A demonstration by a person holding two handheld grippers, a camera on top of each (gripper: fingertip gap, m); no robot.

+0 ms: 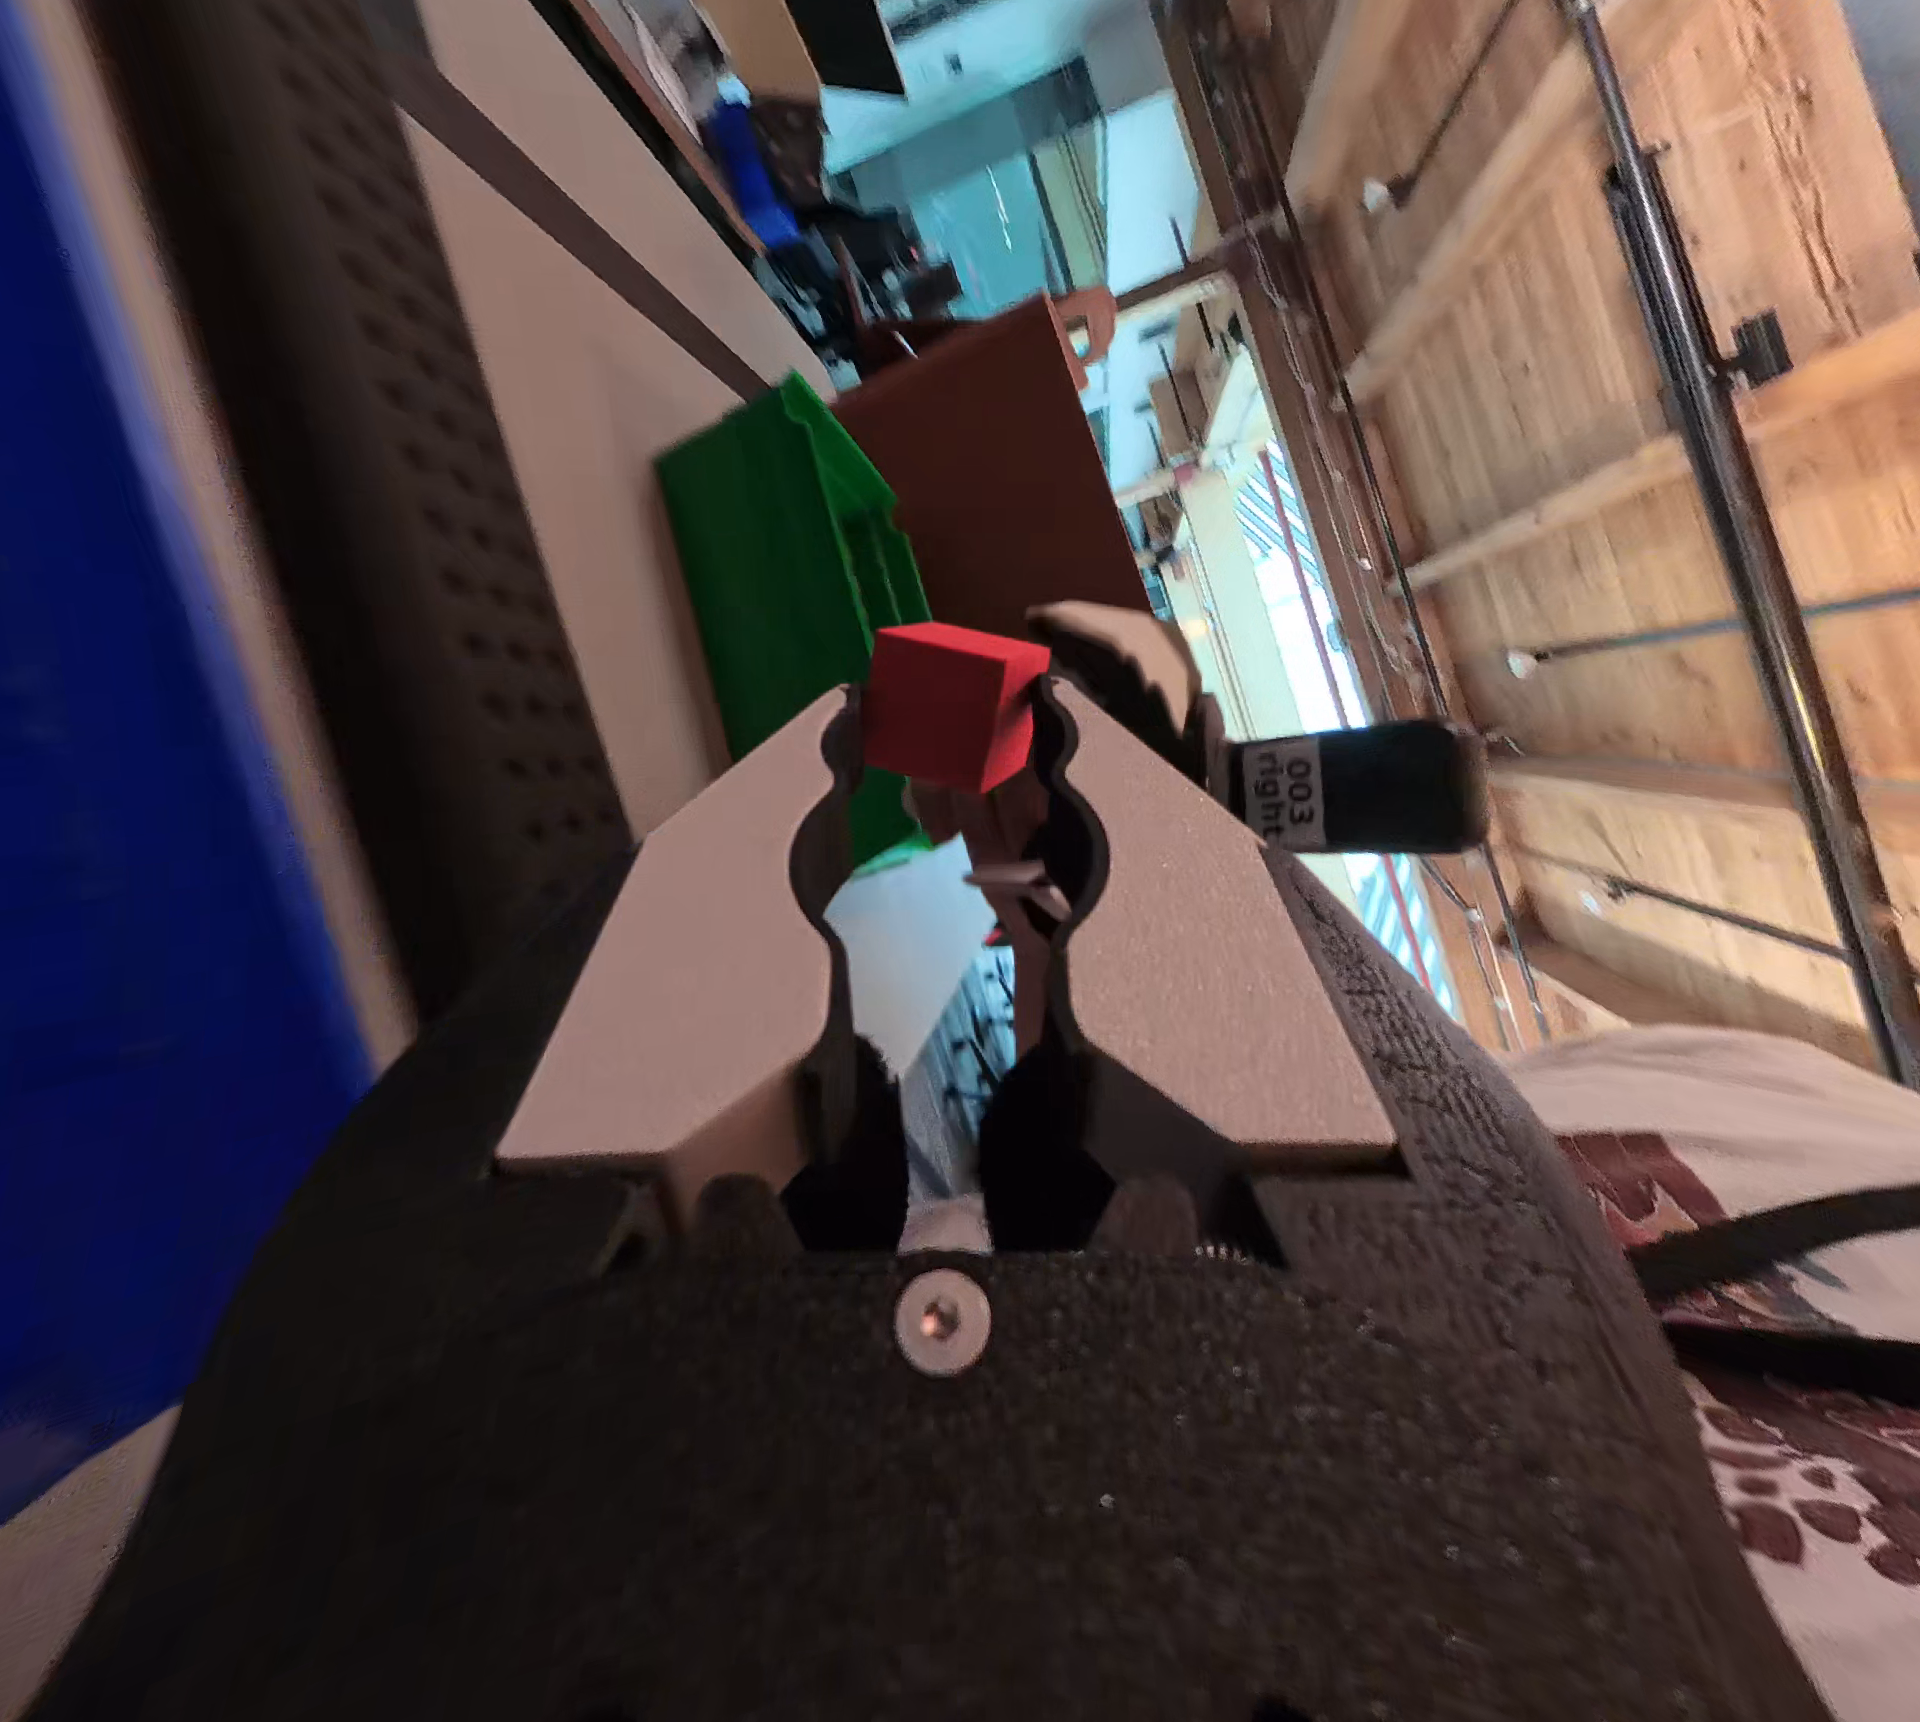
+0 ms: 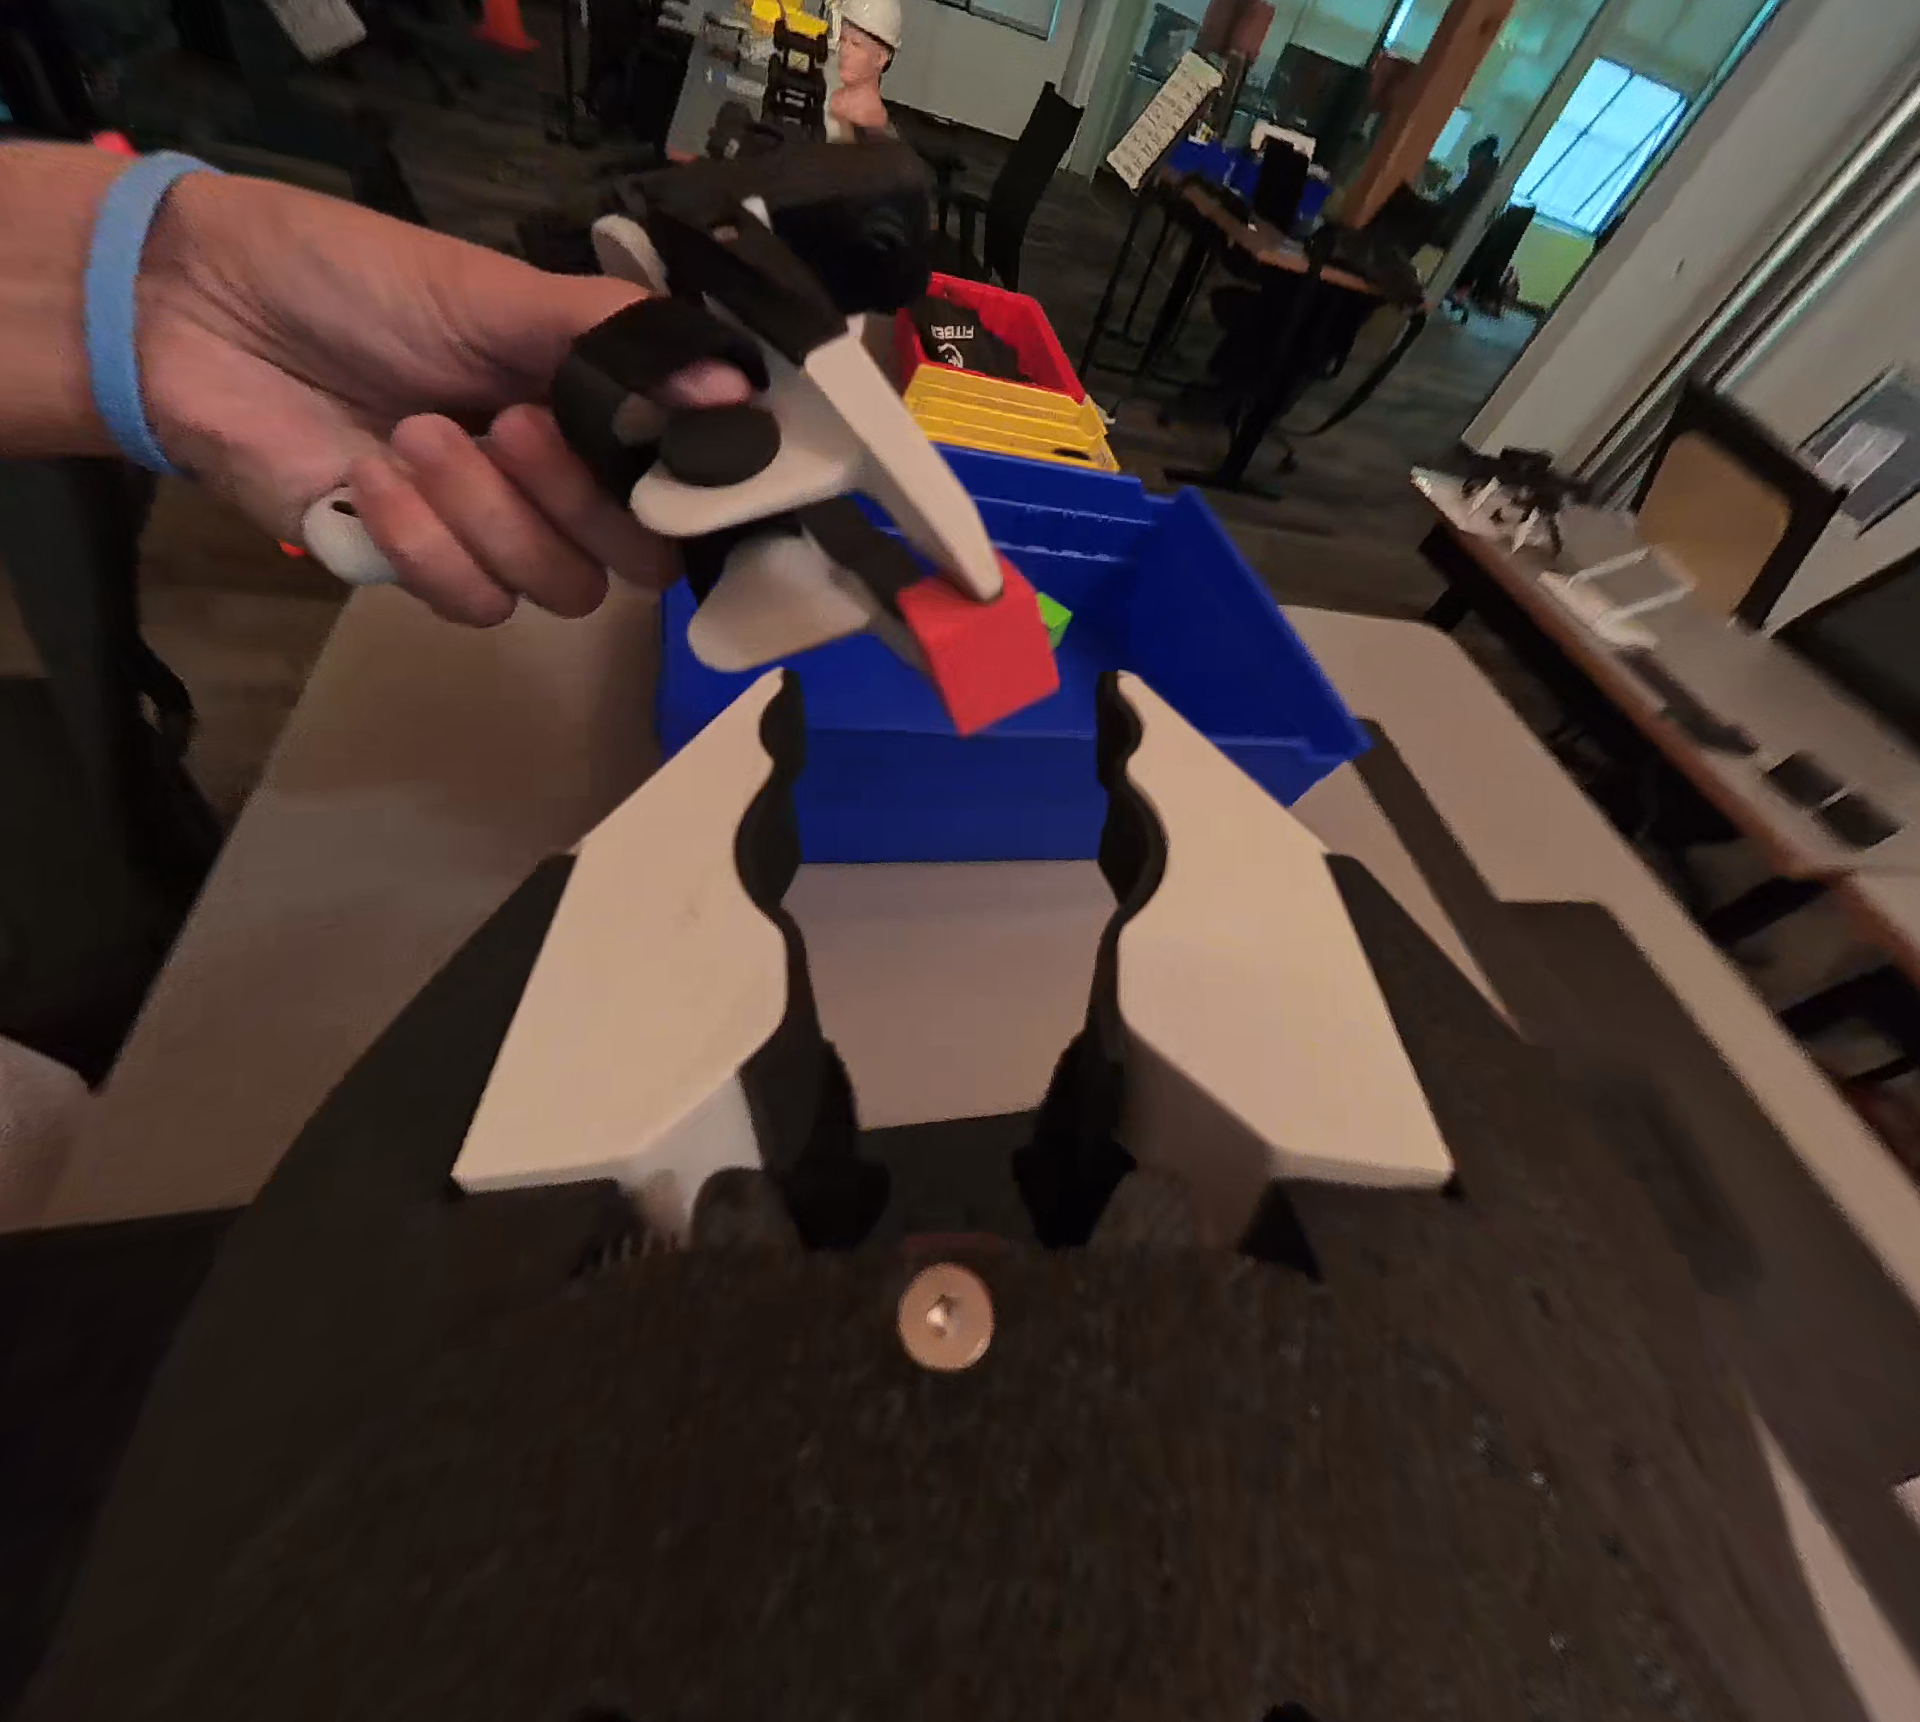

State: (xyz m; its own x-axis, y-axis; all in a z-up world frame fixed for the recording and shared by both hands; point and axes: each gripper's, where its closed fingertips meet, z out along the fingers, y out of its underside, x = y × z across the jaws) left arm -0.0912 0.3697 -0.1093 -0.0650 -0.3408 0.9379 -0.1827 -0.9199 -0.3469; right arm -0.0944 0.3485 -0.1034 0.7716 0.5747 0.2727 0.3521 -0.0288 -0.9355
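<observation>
Between the left gripper's (image 1: 951, 722) jaws sits a red cube (image 1: 951, 704).

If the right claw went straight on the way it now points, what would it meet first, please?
Most likely the red cube held in the left claw, which hangs just ahead of the open right claw. Behind it stands the blue bin. Depth is hard to judge.

The left gripper (image 1: 948, 716), rolled sideways in a hand (image 2: 343, 384) at nine o'clock, is clamped; the right gripper (image 2: 948, 727) gapes level.
</observation>
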